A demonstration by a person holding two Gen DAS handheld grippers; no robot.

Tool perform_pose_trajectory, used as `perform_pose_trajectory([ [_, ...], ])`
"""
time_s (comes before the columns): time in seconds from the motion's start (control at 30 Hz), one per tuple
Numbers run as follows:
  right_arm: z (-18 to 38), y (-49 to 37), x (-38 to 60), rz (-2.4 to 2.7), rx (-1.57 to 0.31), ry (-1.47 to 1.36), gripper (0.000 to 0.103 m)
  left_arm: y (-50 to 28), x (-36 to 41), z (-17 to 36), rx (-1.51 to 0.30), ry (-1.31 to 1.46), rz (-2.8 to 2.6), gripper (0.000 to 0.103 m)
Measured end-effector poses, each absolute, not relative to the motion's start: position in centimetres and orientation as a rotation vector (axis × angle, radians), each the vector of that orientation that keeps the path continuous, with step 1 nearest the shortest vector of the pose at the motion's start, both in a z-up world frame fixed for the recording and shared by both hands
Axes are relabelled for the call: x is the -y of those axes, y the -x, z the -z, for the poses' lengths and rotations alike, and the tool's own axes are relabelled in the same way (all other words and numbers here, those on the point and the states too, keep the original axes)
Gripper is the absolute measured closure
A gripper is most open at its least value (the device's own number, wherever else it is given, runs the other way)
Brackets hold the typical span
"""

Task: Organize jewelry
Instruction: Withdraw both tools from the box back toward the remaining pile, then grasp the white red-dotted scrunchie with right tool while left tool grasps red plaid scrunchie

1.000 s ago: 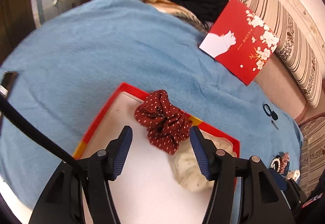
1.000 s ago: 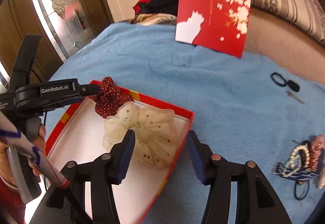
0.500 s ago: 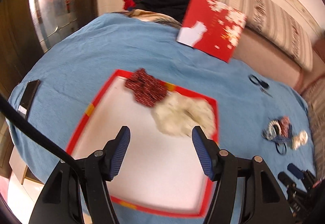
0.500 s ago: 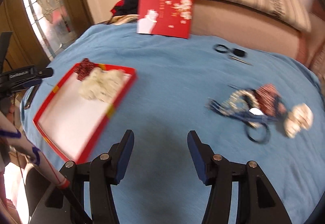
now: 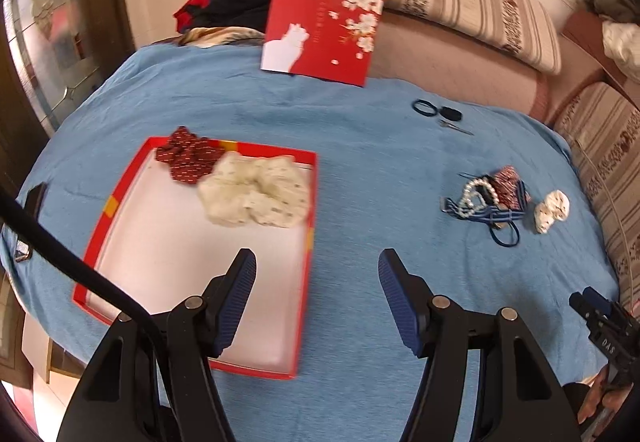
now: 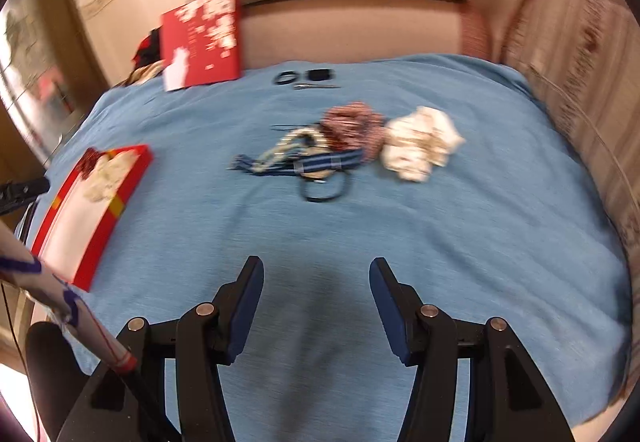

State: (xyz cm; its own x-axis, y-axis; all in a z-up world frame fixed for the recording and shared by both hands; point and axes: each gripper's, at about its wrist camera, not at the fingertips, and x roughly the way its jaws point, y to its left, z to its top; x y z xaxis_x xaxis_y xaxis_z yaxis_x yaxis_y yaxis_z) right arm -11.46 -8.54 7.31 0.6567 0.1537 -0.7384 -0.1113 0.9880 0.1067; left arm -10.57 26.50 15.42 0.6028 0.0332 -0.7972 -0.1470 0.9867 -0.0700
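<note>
Both our left gripper (image 5: 316, 298) and right gripper (image 6: 316, 302) gape empty. Ahead of the right, the pearl bracelet (image 6: 290, 145) looks slippery, tangled; we'd pinch its strand.

Warm, even indoor light; bright glare off the wall at twelve o'clock in the right wrist view, which is motion-smeared throughout. The left wrist view is sharper, soft toward nine o'clock. Fisheye bending and dark vignette ring both rims; a soft shadow falls on the blue cloth (image 6: 320, 306) at six o'clock
</note>
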Motion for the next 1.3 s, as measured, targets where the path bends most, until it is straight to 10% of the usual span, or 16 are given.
perform_pose_trajectory([
  [1.3, -4.0, -2.9, 18.5, -0.052, -0.745, -0.417, 0.036, -11.0, -6.5, -7.4, -1.075, 0.194, 0.289, 0.039],
])
